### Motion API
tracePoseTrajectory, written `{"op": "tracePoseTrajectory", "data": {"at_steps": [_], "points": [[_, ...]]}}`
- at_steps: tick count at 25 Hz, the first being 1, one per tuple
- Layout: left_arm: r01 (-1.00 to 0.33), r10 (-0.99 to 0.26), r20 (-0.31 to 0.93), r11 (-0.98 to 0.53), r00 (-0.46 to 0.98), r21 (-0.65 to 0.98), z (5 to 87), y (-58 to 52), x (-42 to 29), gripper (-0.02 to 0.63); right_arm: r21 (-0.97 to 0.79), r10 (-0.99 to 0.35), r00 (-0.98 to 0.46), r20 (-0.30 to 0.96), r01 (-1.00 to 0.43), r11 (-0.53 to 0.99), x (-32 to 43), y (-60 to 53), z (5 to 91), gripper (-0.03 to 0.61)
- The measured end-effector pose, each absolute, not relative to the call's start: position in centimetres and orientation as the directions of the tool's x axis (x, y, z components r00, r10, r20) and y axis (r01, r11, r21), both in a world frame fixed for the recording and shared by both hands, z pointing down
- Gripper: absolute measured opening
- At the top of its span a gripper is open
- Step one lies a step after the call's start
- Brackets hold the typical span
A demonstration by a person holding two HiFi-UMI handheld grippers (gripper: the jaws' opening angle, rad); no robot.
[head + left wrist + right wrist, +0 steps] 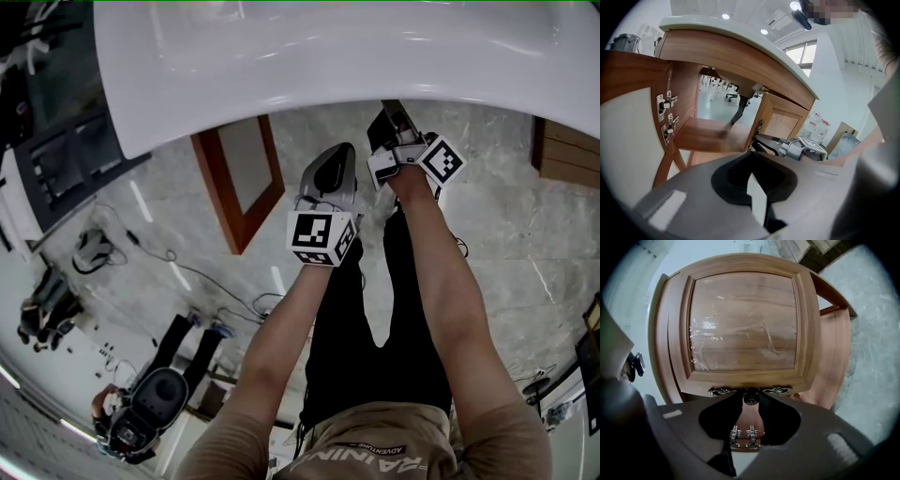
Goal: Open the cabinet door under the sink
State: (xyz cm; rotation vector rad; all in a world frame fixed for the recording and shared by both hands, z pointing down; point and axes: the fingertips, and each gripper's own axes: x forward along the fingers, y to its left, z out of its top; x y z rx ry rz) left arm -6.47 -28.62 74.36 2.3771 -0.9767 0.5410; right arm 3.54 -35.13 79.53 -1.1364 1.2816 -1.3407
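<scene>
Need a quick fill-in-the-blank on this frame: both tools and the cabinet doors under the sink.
1. The left tool is ___, with nothing between its jaws.
2. The right tool has its jaws apart around the ___ of the right-hand door.
3. The left-hand door stands ___.
Missing: shut; knob; open.

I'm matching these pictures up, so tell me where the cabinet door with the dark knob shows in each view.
Head view: not in it; the right gripper reaches under the white sink top.
Left gripper view: right of centre, the door beside the right gripper.
Right gripper view: the door fills the upper middle, its knob at the gripper's open tips.
Shared landmark: the right gripper.
</scene>
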Motion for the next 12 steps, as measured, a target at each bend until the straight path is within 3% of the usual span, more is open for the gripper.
{"op": "tracePoseTrajectory", "data": {"at_steps": [6,12], "points": [[-0.723,-0.513,0.542,-0.625,0.666,0.295,74.9,-28.2,-7.5,0.018,-0.998,-0.998,-0.062,-0.024,0.058,0.020,4.0,-35.1,79.8,0.089],[-0.727,-0.505,0.551,-0.608,0.665,0.320,75.3,-27.5,-8.1,0.018,-1.000,-0.997,-0.074,-0.012,0.023,0.010,3.9,-35.0,79.6,0.086]]}}
